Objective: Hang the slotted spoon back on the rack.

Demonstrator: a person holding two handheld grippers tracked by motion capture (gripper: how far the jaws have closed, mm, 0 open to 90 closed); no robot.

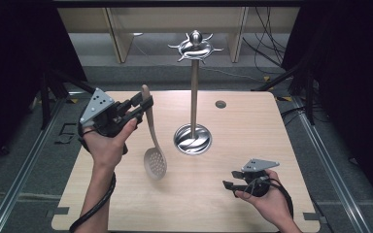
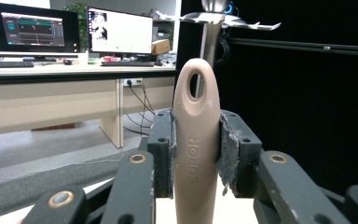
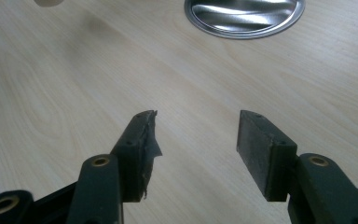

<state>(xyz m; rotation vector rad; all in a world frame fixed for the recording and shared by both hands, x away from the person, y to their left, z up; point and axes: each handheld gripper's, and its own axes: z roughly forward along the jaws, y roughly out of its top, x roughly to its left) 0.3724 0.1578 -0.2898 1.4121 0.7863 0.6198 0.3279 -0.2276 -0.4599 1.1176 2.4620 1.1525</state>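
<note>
Above the bench [image 1: 126, 204], the left claw [image 1: 143, 108] grips the skimmer [image 1: 154, 145]; guide its handle hole squarely onto a rack [image 1: 193, 92] hook; right claw [image 1: 229, 186] idles open.

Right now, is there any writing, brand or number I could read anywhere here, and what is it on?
"SUPOR" runs lengthwise down the handle of the beige slotted spoon, which the left gripper clamps.
The two monitors on the desk behind show windows and text, too small and blurred to read.
Nothing readable on the table, the metal stand or the right gripper.
</note>
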